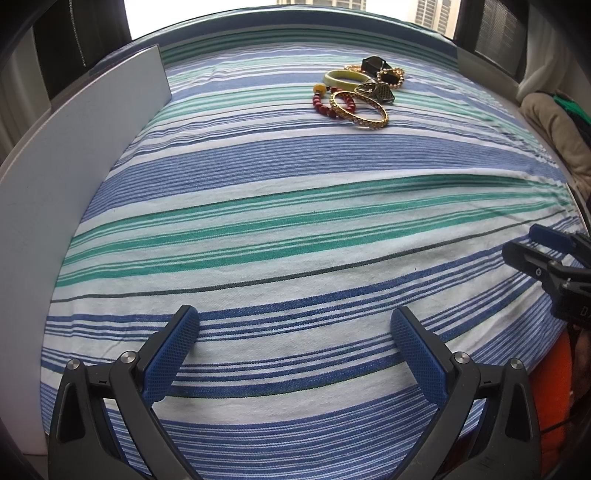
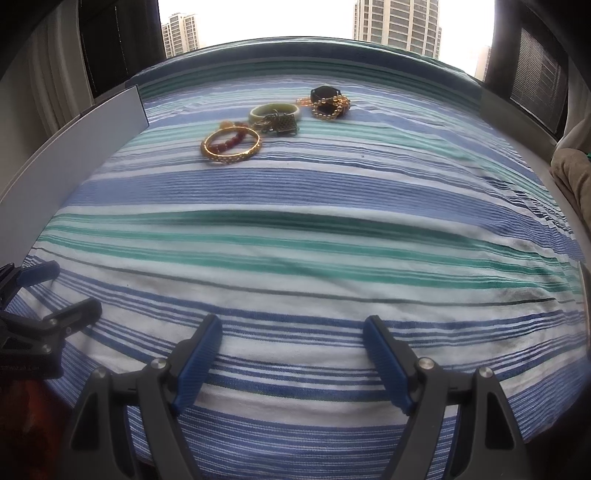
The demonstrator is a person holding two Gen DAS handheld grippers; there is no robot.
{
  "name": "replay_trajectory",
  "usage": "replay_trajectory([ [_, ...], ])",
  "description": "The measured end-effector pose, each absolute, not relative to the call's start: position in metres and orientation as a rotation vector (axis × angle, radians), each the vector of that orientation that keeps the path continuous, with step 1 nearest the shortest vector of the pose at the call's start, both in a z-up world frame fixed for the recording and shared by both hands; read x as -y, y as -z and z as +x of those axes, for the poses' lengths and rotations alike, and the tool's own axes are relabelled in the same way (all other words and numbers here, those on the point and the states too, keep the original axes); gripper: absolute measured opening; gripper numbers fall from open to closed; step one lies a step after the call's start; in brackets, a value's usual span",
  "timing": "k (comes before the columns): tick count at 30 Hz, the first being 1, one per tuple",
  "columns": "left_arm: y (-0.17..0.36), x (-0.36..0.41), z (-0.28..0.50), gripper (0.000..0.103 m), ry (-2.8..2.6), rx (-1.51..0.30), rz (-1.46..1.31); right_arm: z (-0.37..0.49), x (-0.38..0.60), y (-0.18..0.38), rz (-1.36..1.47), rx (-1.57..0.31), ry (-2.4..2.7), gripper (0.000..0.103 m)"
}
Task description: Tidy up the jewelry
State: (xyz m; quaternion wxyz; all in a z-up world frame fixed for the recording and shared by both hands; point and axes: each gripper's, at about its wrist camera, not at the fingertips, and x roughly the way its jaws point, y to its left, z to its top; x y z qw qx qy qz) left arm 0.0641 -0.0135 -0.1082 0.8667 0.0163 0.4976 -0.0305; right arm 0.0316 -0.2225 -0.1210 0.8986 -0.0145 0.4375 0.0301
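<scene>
The left claw (image 1: 294,328) hangs low over the near edge of the surface with its blue-padded fingers (image 1: 168,360) spread wide and nothing between them. The right claw (image 2: 291,338) sits beside it, likewise spread wide and empty, over the same near edge; each claw shows at the side of the other's view.

Both hover above a striped cloth (image 1: 295,229) in blue, green and white that covers the surface. A flat white board (image 1: 74,192) lies along the left edge.

The jewelry is well apart from both claws, heaped near the far edge, right of centre. Nearest is a gold bangle (image 1: 359,109), lying flat and overlapping a red bead bracelet (image 1: 323,105). Just behind them a pale green bangle (image 1: 343,78) rests on the cloth, with a dark metal pendant piece (image 1: 376,91) touching its right side. Farthest back, a gold bead chain (image 1: 391,75) is tangled around dark stones (image 1: 373,64).

Off the right edge lies a beige fabric bundle (image 1: 557,133). Beyond the far edge, a window shows tall buildings (image 2: 397,22).
</scene>
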Motion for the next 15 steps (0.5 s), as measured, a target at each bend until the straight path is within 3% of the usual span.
replay_trajectory([
  [6, 0.108, 0.013, 0.063, 0.103, 0.067, -1.042, 0.033, 0.077, 0.256, 0.081, 0.171, -0.909, -0.141, 0.08],
  [8, 0.108, 0.013, 0.064, 0.103, 0.069, -1.045, 0.033, 0.109, 0.259, 0.069, 0.23, -0.93, -0.197, 0.071],
  [10, 0.108, 0.013, 0.064, 0.103, 0.074, -1.048, 0.034, 0.147, 0.254, 0.068, 0.242, -0.983, -0.223, 0.049],
  [15, 0.108, 0.011, 0.064, 0.103, 0.082, -1.059, 0.037, 0.218, 0.217, 0.082, 0.149, -1.032, -0.222, 0.036],
])
